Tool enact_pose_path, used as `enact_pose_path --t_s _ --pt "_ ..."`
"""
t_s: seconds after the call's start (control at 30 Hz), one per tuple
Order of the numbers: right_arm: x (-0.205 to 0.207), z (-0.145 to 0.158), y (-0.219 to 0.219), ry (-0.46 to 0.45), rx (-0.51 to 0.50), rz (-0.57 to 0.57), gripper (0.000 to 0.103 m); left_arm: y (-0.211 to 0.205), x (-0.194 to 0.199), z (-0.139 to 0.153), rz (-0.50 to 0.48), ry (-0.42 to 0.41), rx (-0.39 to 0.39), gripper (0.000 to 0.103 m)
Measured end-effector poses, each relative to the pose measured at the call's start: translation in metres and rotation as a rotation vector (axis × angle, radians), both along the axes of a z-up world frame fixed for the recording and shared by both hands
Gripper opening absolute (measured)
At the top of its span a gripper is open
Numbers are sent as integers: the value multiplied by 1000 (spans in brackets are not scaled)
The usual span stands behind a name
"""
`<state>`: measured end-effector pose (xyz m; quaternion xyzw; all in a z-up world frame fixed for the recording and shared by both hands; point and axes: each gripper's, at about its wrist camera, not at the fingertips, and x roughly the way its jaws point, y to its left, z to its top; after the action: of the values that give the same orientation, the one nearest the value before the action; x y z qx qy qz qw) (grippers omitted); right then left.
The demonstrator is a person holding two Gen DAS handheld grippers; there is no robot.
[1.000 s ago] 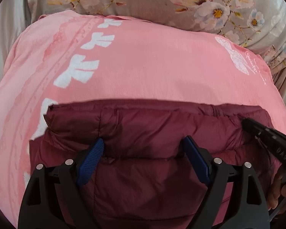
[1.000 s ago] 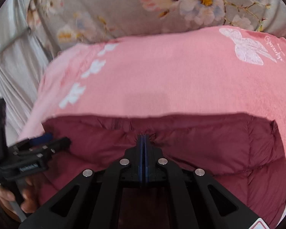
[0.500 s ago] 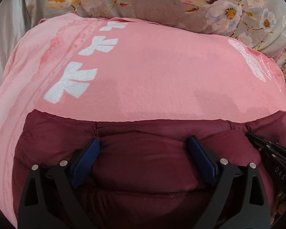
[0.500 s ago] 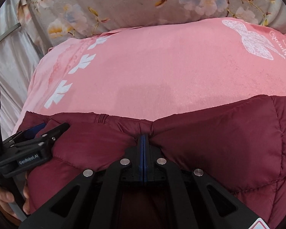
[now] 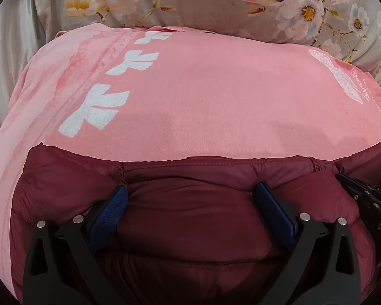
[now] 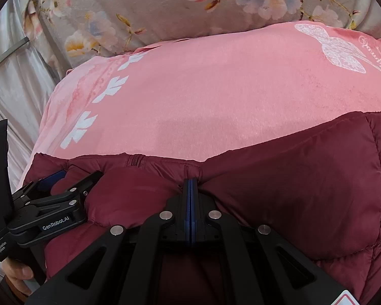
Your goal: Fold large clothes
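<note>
A dark red quilted puffer jacket [image 5: 190,203] lies on a pink blanket [image 5: 216,96] and fills the lower half of both views [image 6: 292,178]. My left gripper [image 5: 190,195] is open, its blue-padded jaws spread wide with a puffy fold of the jacket bulging between them. It also shows at the left of the right wrist view [image 6: 71,178]. My right gripper [image 6: 191,180] is shut on the jacket's folded top edge, next to the zipper. Its black body shows at the right edge of the left wrist view [image 5: 368,203].
The pink blanket [image 6: 216,89] has white leaf and butterfly prints. Behind it lies grey floral bedding [image 5: 216,5]. Pale grey cloth and a metal rod [image 6: 7,53] are at the far left.
Both grippers and the jacket's top edge have moved toward me, uncovering more pink blanket. The jacket is puffier between the left jaws. The right gripper stayed shut, the left stayed open.
</note>
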<state>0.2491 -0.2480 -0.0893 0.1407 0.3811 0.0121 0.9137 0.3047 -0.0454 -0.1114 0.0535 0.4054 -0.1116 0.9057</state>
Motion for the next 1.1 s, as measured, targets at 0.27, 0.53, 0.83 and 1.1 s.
enact_pose_path --t_s 0.27,0.53,0.83,1.1 --pt "0 0 0 0 0 0 0 -2 0 0 4 -1 6 98" --pt "0 -1 -1 0 1 1 0 -2 0 0 6 -2 9 98" --pt "-1 -2 -9 -16 73 2 0 0 2 1 11 -1 5 98" --pt "-59 35 15 -54 -138 -58 13 56 -55 37 90 -71 -67 98"
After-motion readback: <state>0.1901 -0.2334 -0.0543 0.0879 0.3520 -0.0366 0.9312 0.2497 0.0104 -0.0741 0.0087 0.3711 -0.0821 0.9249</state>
